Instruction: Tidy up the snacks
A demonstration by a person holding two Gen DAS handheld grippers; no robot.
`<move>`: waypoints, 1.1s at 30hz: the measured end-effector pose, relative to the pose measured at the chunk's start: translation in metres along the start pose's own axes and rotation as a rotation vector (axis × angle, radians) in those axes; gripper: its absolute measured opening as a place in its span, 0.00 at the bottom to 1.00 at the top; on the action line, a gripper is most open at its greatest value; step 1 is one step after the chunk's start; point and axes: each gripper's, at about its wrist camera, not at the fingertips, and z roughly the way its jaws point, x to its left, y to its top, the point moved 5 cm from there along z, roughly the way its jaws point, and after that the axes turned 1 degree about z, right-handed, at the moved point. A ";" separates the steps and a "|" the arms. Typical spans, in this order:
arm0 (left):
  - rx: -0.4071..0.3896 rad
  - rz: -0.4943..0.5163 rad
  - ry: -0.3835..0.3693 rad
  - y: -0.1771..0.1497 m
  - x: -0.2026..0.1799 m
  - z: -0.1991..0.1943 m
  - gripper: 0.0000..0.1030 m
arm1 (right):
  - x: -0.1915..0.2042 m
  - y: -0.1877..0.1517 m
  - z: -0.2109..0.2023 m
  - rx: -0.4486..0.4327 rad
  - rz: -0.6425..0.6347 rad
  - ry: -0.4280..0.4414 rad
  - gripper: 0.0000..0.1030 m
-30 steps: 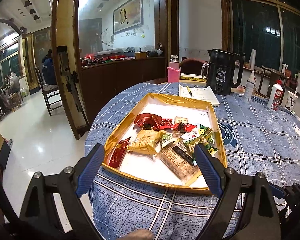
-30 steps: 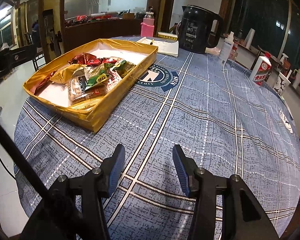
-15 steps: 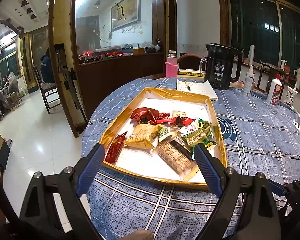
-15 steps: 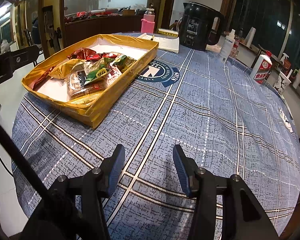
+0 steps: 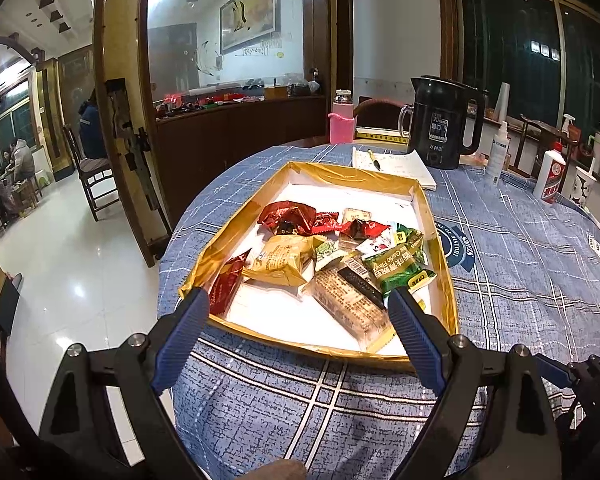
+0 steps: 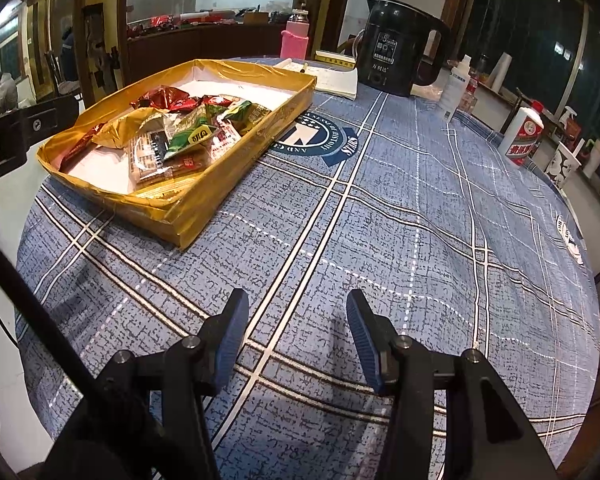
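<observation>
1. The left gripper point(image 5: 296, 304) hangs with its jaws wide apart and empty, just short of the gold tray's point(image 5: 324, 347) near rim.
2. The snacks point(image 5: 332, 256) lie heaped in the tray dead ahead.
3. The right gripper point(image 6: 296, 320), part-open and empty, sits farther off over bare tablecloth point(image 6: 420, 220).

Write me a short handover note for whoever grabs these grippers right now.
Left gripper: open, empty, over the near edge of the gold tray.
Right gripper: open, empty, above bare tablecloth.
Snacks: all in a loose pile inside the tray; none on the cloth.
Done: everything is in the tray.
Left: possibly sorting the pile.
</observation>
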 end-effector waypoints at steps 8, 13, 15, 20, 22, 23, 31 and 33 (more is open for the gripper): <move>0.004 0.006 -0.002 -0.001 -0.003 0.001 0.88 | 0.000 0.000 0.000 0.003 -0.006 0.004 0.50; 0.012 0.021 0.009 -0.003 -0.007 0.003 0.88 | 0.001 0.002 -0.002 -0.011 -0.009 0.010 0.50; 0.018 0.029 0.011 -0.005 -0.009 0.004 0.88 | 0.002 0.005 -0.004 -0.021 -0.011 0.012 0.50; 0.025 0.038 0.025 -0.007 -0.010 0.004 0.88 | 0.007 0.017 -0.009 -0.043 -0.045 0.008 0.50; 0.030 0.037 0.025 -0.008 -0.009 0.004 0.88 | 0.008 0.024 -0.012 -0.056 -0.053 0.014 0.50; 0.031 0.037 0.028 -0.008 -0.008 0.004 0.88 | 0.009 0.026 -0.013 -0.060 -0.056 0.017 0.50; 0.041 0.031 0.028 -0.009 -0.006 0.006 0.88 | 0.018 0.032 -0.015 -0.067 -0.065 0.040 0.51; 0.050 0.027 0.025 -0.010 -0.005 0.008 0.88 | 0.019 0.032 -0.014 -0.065 -0.063 0.044 0.51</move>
